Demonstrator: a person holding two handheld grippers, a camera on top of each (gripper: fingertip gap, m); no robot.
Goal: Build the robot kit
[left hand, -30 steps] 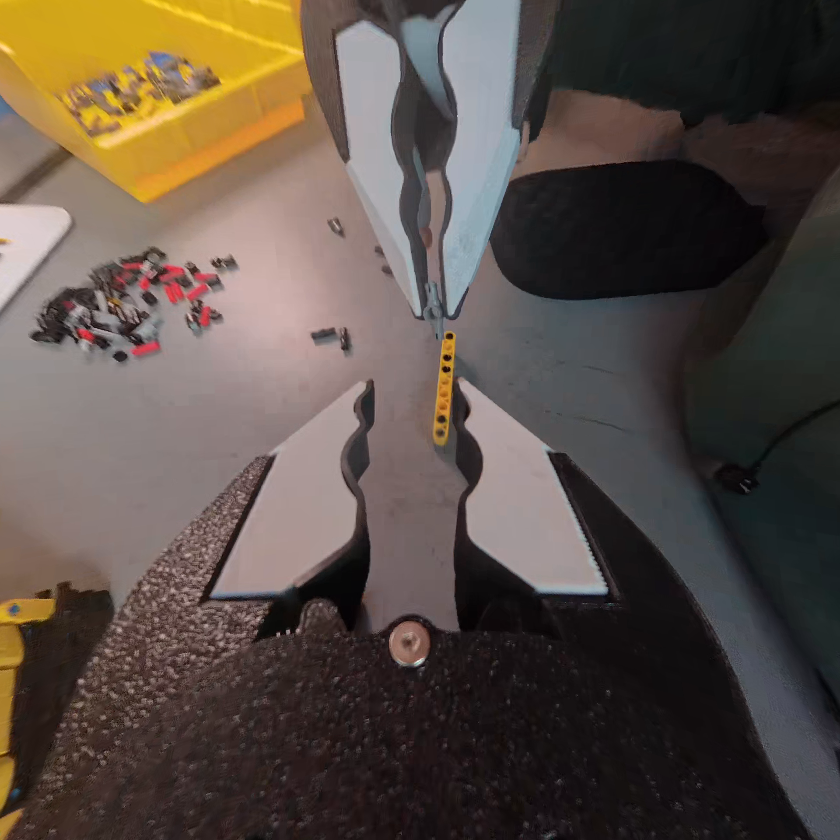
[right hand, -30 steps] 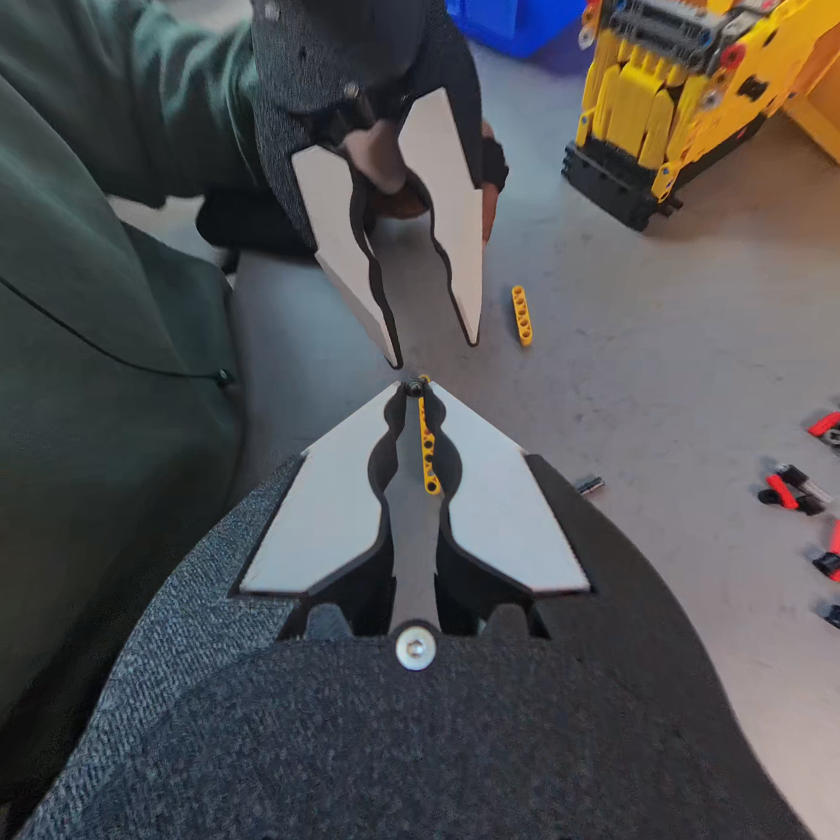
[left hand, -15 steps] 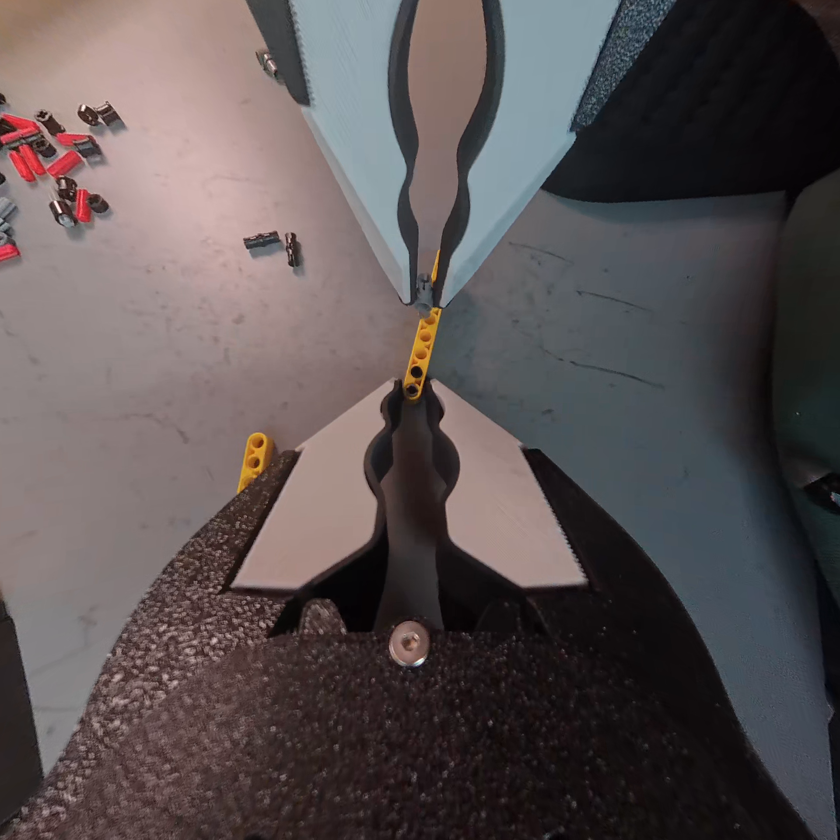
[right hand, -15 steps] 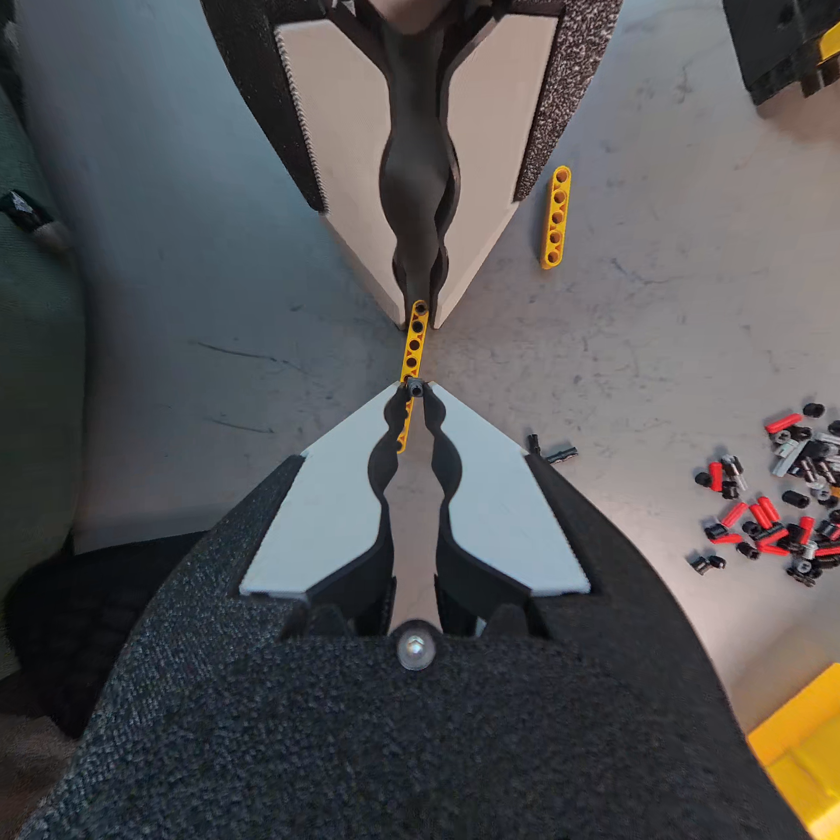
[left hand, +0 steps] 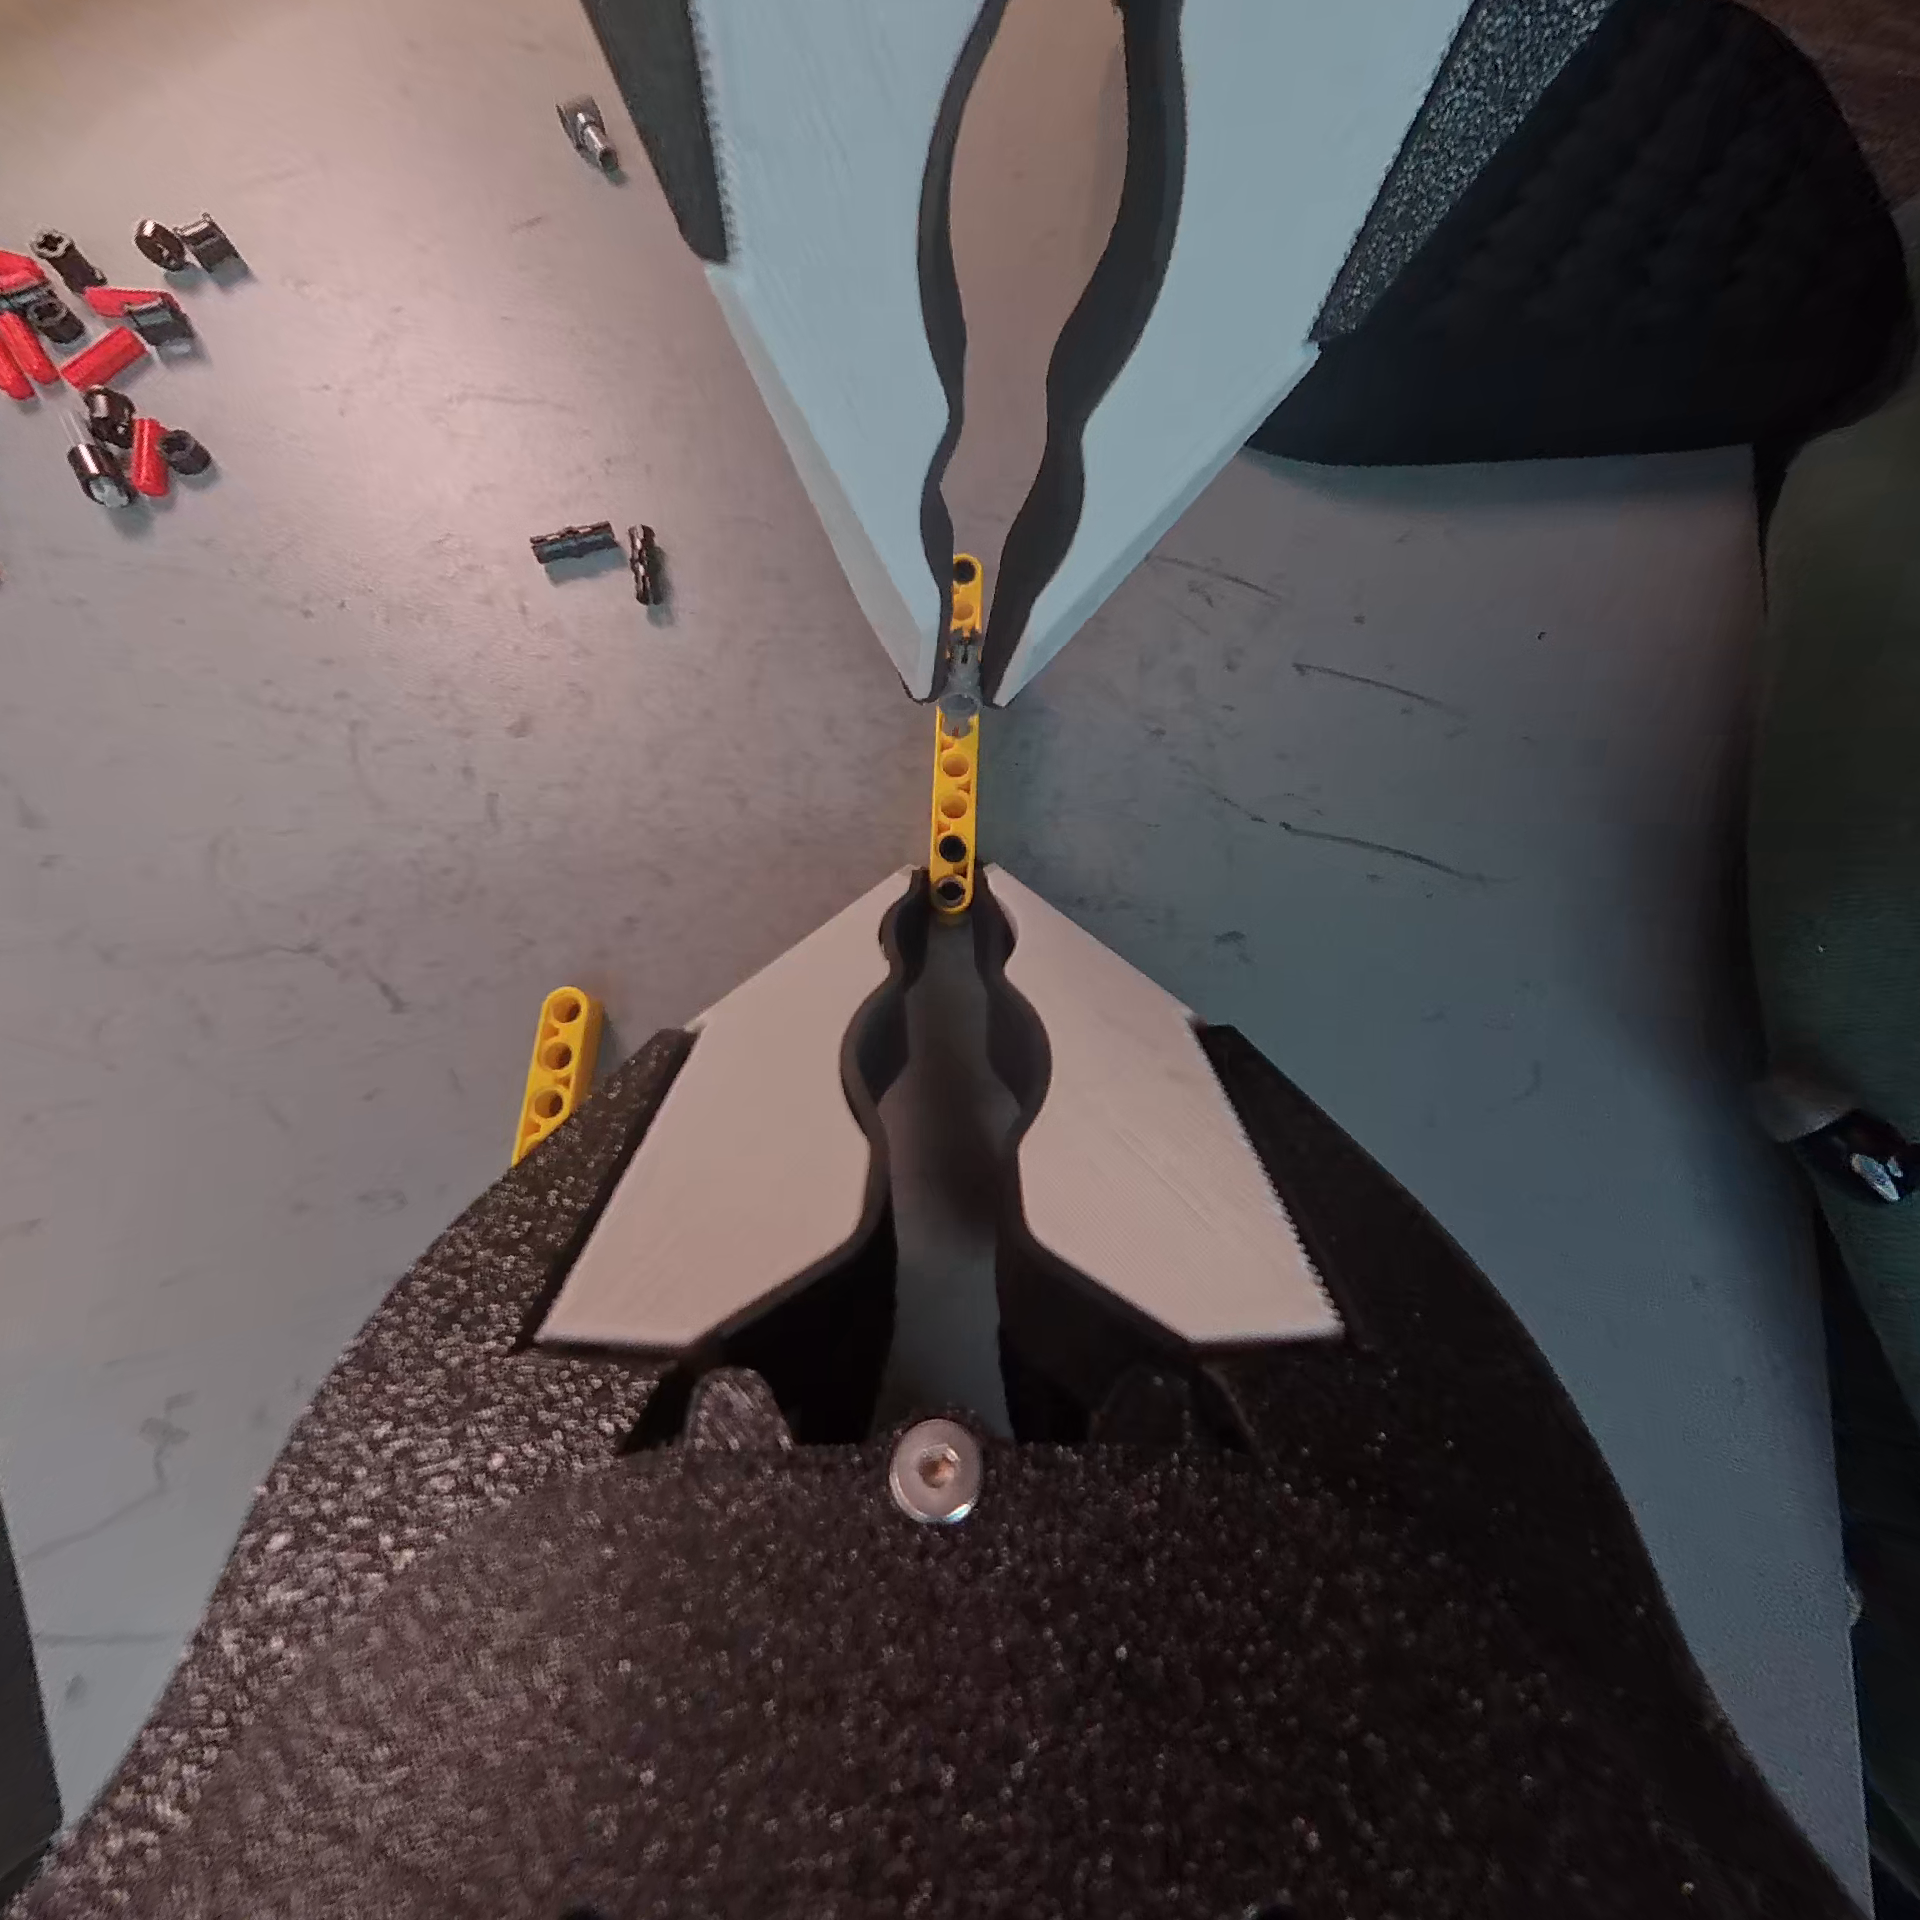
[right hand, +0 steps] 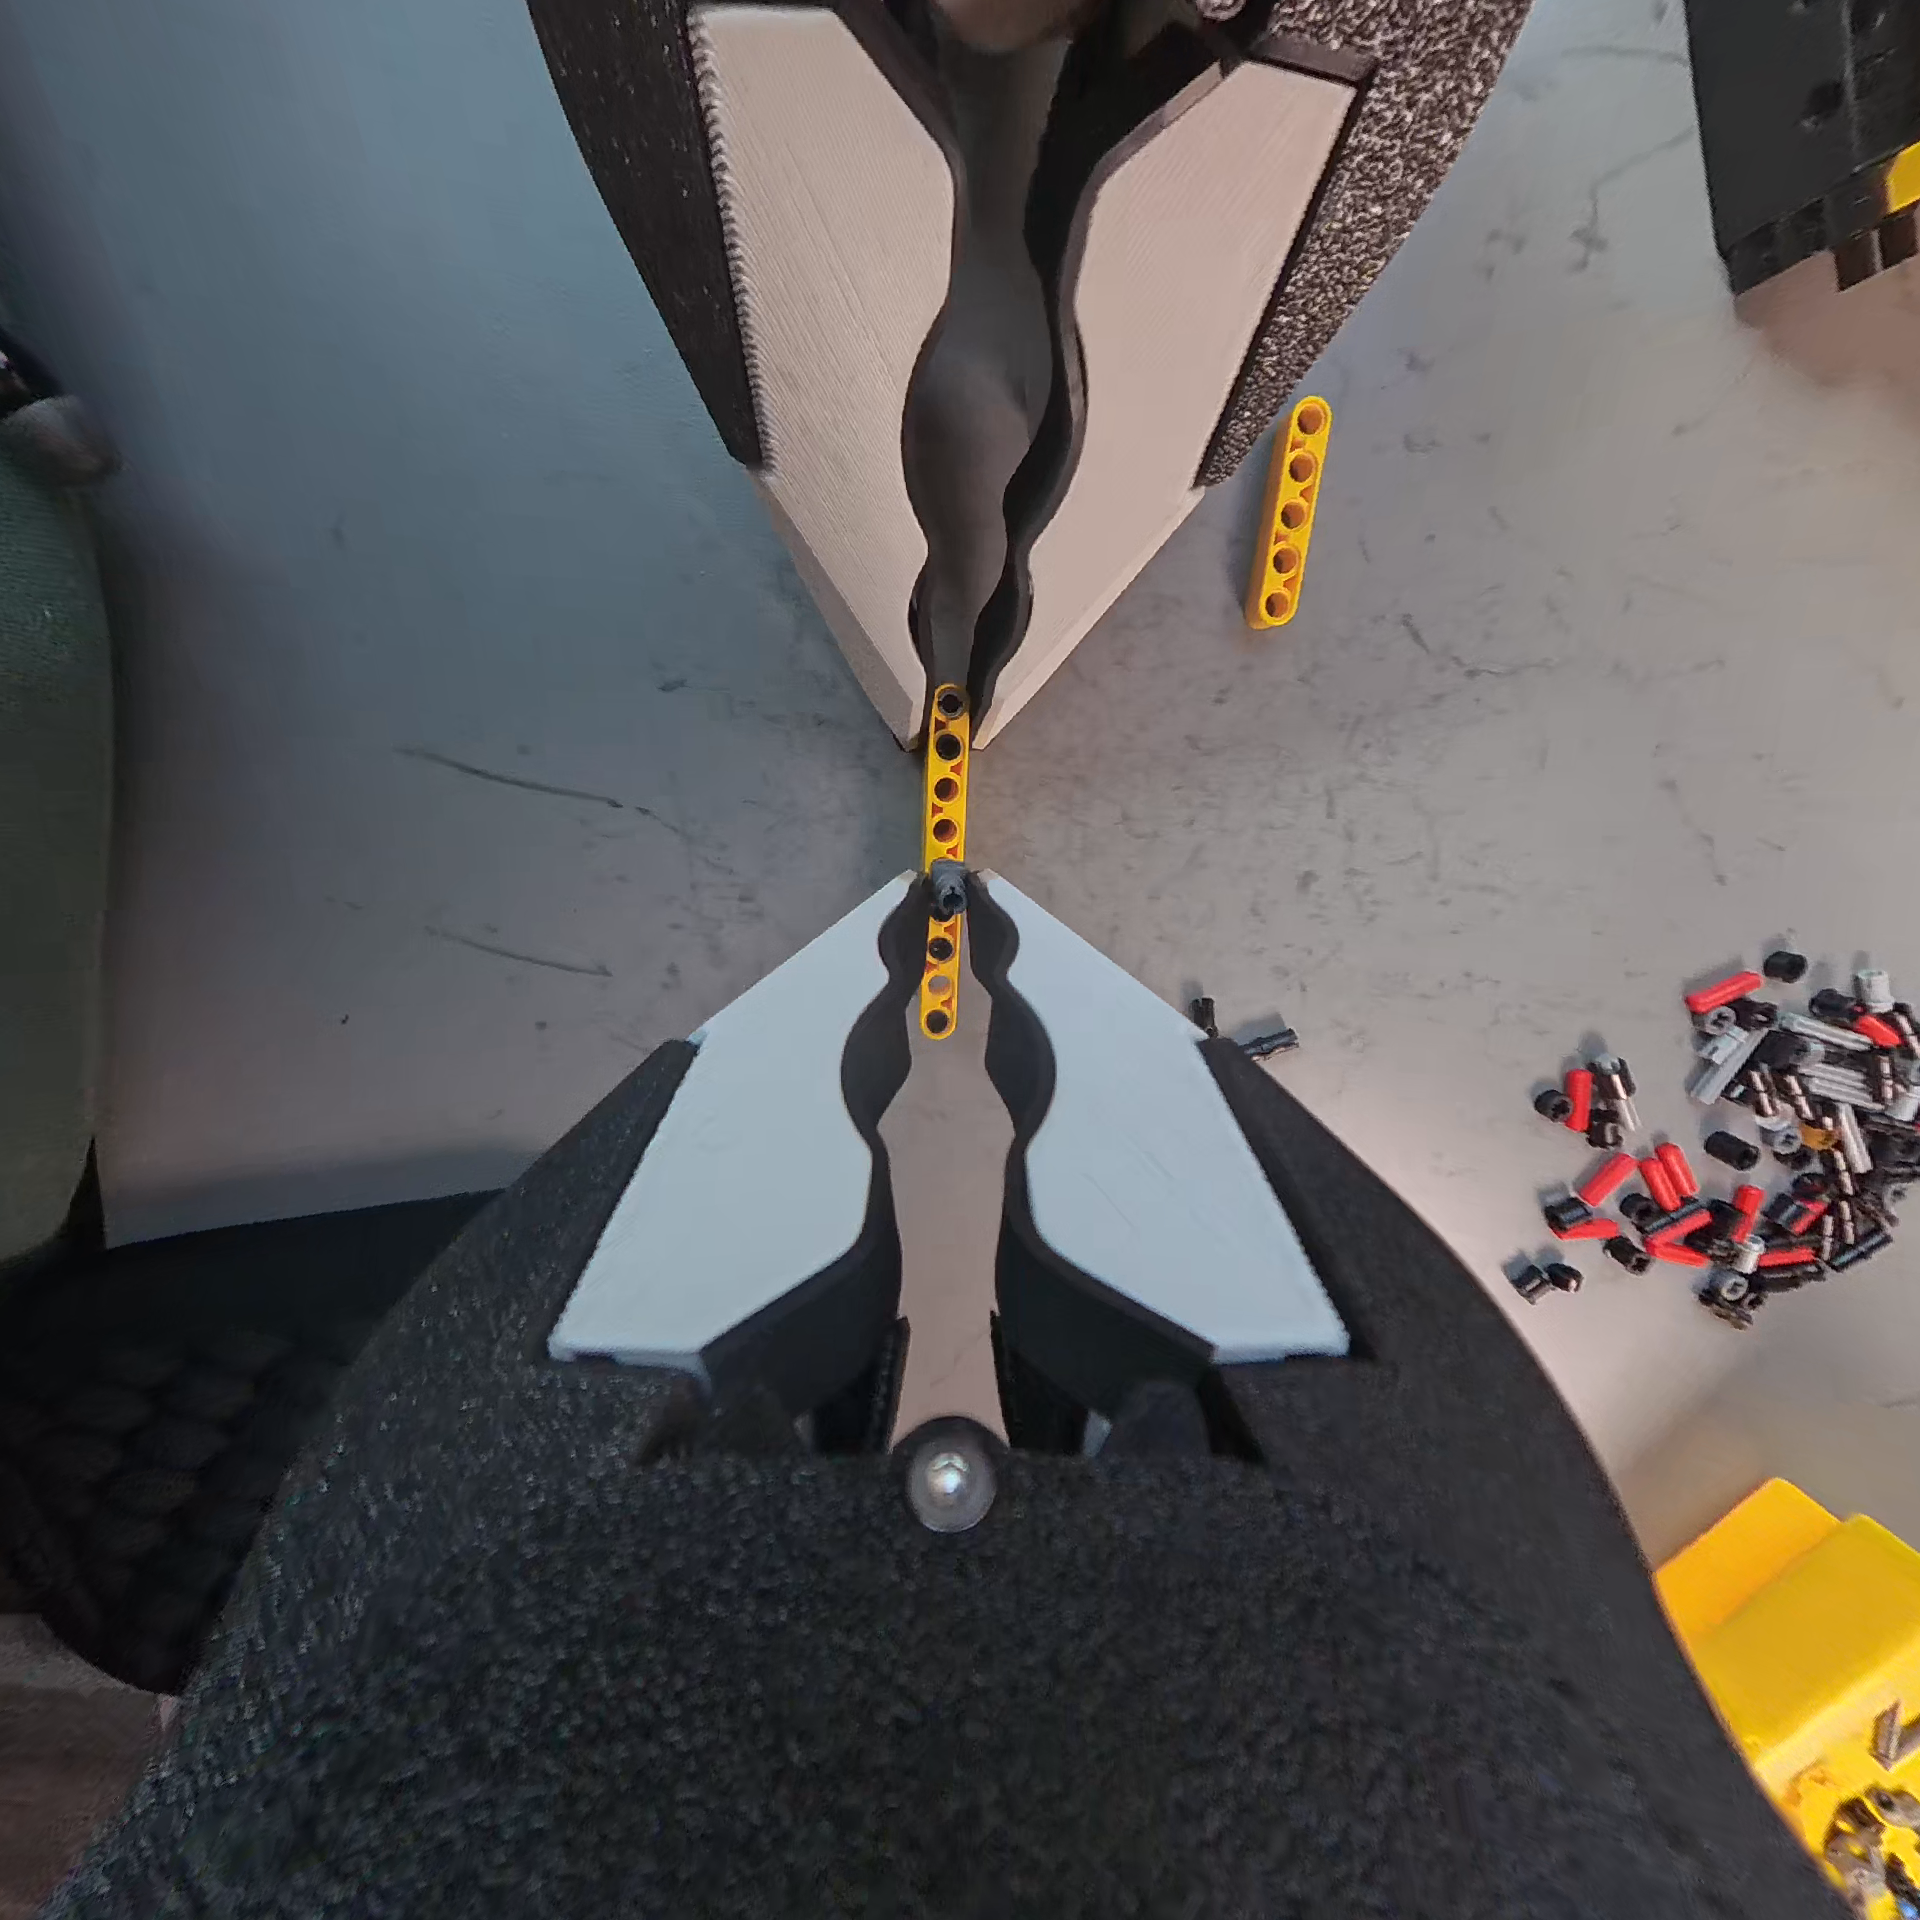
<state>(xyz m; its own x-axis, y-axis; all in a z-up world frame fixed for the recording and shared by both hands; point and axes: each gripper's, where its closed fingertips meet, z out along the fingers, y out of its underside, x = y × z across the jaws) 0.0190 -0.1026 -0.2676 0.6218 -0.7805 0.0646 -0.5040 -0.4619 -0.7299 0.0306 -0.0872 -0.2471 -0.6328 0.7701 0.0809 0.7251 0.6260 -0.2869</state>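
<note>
- My left gripper (left hand: 951, 888) fingers pinch the yellow beam (left hand: 955, 805) by its end, above the desk (left hand: 1403, 831).
- My right gripper (right hand: 943, 883) fingers clamp a grey pin (right hand: 944, 886) against a beam hole.
- I'd push squarely, beam steady.

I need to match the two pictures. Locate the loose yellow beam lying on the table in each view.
Left wrist view: loose yellow beam at lower left, partly hidden behind the left gripper's body.
Right wrist view: upper right, fully visible.
Shared landmark: the held yellow beam between both grippers.
</note>
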